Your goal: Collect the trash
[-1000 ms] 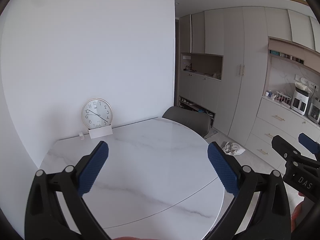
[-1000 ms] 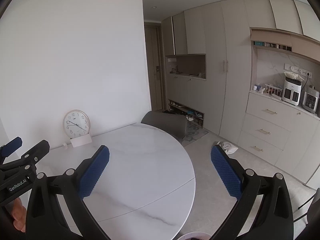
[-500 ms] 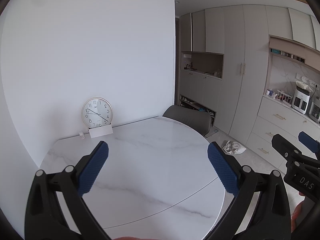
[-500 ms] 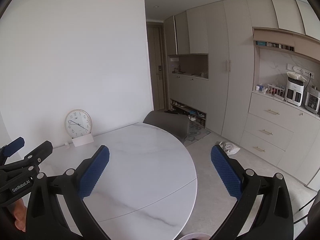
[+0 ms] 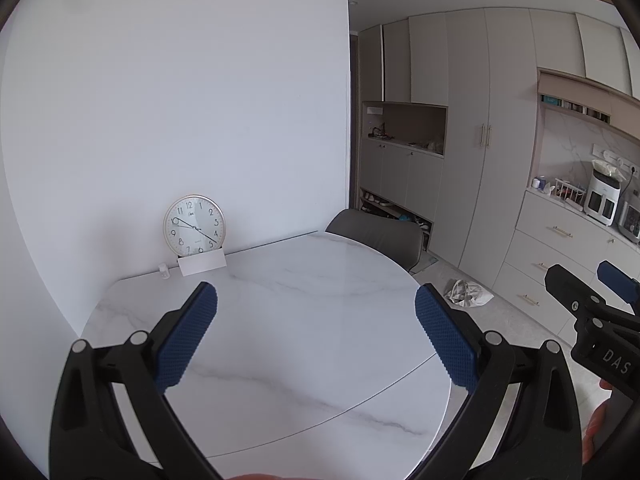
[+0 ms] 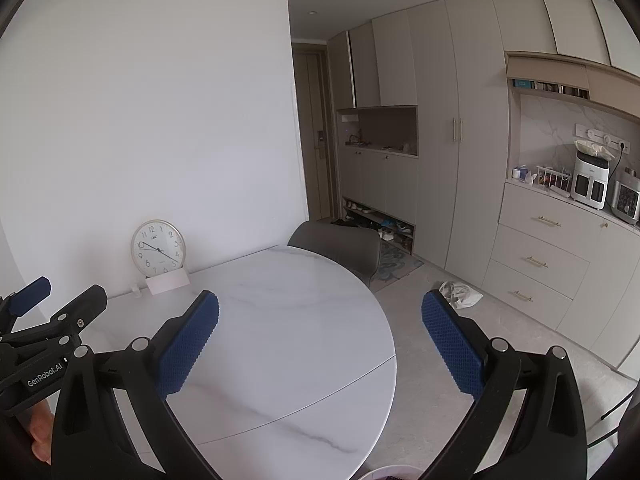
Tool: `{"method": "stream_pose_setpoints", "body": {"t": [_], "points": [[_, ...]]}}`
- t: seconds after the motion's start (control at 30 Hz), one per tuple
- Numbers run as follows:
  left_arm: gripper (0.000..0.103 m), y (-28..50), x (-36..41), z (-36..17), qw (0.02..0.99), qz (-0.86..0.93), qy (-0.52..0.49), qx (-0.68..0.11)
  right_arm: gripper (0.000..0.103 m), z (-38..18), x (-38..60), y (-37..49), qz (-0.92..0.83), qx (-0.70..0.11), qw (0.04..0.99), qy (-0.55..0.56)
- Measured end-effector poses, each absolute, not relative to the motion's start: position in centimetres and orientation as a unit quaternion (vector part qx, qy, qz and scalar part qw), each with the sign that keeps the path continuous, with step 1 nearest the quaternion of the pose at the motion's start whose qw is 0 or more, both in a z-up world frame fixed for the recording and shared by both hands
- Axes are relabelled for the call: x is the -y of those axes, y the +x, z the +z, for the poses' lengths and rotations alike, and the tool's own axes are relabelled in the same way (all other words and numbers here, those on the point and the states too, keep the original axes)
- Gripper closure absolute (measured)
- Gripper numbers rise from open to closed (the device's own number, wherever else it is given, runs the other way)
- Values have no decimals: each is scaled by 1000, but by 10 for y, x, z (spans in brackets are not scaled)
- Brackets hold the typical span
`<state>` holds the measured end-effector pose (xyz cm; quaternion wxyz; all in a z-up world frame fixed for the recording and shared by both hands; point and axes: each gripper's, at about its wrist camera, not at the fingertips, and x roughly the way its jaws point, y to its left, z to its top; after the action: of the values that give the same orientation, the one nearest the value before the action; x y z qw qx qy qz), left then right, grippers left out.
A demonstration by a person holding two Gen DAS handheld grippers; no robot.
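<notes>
Left gripper (image 5: 316,304): black frame, blue ribbed pads, jaws spread wide and empty, held above the round white marble-look table (image 5: 304,320).
Right gripper (image 6: 320,312): same build, jaws spread wide, nothing between them; its left pad is over the table edge, its right pad over the pale tiled floor (image 6: 460,344).
Trash: crumpled white plastic bag (image 5: 469,293) lying on the floor, past the table's far right side, near the beige drawer cabinet (image 5: 560,248); well apart from both grippers.
Table contents: round white wall clock with gold rim (image 5: 194,226) leaning on the white wall; white card (image 5: 202,263) propped at its foot.
Seating: grey upholstered chair (image 5: 378,236) tucked at the far table edge.
Counter: white appliance (image 6: 590,180) on the cabinet top.
</notes>
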<state>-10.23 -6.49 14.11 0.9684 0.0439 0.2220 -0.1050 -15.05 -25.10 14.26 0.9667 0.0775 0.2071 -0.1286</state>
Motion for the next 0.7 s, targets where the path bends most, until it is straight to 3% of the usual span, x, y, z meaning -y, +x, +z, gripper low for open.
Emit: {"method": "stream_pose_setpoints", "body": {"t": [0.7], "points": [[8,-104,61,142,968,-109,46,-220,2,145,251,-151,-129,-207,967,77]]}}
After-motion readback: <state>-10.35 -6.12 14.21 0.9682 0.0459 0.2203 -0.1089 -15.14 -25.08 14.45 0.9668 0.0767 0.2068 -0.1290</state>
